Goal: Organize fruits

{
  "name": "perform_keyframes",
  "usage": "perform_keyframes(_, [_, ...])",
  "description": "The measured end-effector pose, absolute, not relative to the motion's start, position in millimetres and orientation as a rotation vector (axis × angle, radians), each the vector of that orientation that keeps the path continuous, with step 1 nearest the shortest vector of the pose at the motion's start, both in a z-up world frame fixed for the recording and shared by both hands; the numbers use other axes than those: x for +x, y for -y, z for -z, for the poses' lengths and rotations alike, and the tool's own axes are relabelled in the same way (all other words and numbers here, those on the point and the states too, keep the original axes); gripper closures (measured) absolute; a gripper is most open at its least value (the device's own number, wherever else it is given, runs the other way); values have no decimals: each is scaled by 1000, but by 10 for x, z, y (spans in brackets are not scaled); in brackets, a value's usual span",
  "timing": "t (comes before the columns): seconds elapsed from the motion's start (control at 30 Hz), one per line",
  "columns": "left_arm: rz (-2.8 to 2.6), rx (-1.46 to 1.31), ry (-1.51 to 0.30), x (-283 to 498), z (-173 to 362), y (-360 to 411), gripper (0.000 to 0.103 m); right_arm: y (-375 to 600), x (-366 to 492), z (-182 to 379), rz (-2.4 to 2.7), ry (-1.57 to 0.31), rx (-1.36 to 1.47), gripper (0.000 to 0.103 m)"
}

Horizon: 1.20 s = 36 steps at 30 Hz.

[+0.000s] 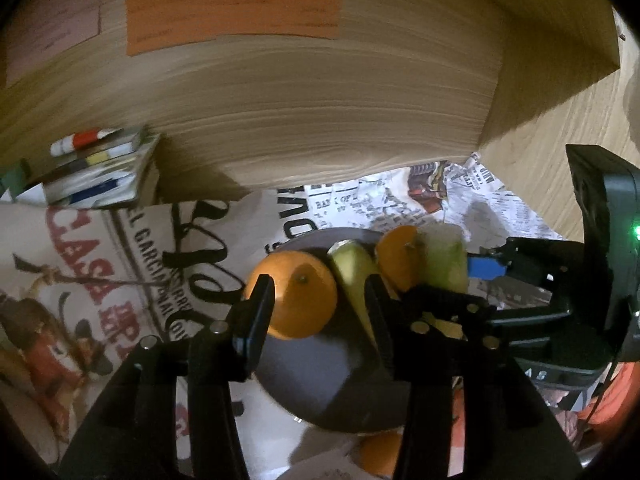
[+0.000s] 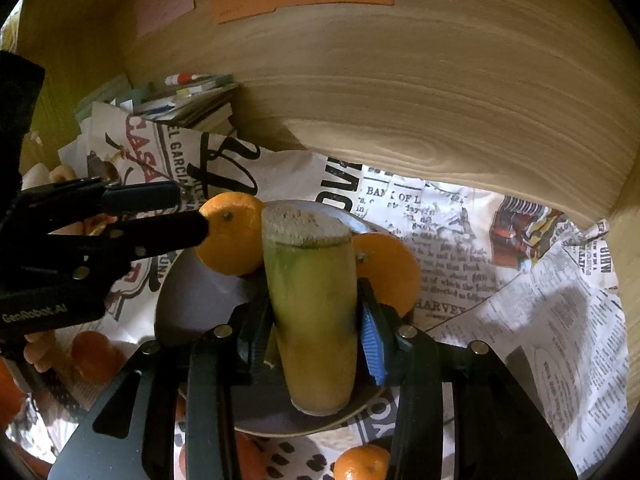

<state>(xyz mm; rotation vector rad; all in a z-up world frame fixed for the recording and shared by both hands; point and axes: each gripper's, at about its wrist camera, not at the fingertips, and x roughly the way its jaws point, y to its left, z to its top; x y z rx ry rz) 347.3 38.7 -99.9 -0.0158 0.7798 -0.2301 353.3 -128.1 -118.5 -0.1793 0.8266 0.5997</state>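
Note:
A grey plate (image 1: 304, 384) lies on newspaper with two oranges and green-yellow fruit pieces on it. My left gripper (image 1: 320, 312) is open around the near orange (image 1: 300, 300), its fingers on either side and not closed on it. It also shows from the side in the right wrist view (image 2: 192, 212), its tip at that orange (image 2: 232, 236). My right gripper (image 2: 312, 340) is shut on a cut green-yellow fruit piece (image 2: 312, 312) and holds it over the plate (image 2: 188, 296). A second orange (image 2: 392, 272) sits behind it. In the left wrist view the right gripper (image 1: 460, 276) holds the piece (image 1: 444, 264).
A wooden wall (image 1: 320, 100) rises close behind the plate. Stacked books with a glue stick (image 1: 88, 140) sit at the left. Loose oranges lie near the plate's front edge (image 2: 360, 464) and at the left (image 2: 96, 352). Printed newspaper (image 2: 540, 320) covers the table.

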Motion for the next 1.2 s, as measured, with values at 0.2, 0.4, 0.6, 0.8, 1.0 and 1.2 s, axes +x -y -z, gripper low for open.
perform_keyframes(0.2, [197, -26, -774, 3304, 987, -510, 54, 1363, 3495, 1079, -571, -800, -154, 48])
perform_keyframes(0.4, [174, -37, -753, 3098, 899, -590, 51, 1438, 3348, 924, -561, -763, -150, 48])
perform_keyframes(0.6, [160, -46, -730, 2853, 830, -634, 46, 1490, 3063, 785, -559, -720, -162, 48])
perform_keyframes(0.8, [146, -53, -720, 2540, 824, -660, 36, 1493, 2773, 766, -574, -703, -157, 47])
perform_keyframes(1.0, [134, -50, -751, 2289, 946, -692, 34, 1448, 2543, 872, -577, -714, -174, 42])
perform_keyframes(1.2, [142, -89, -809, 2138, 1137, -763, 34, 1477, 2416, 1008, -572, -739, -152, 33])
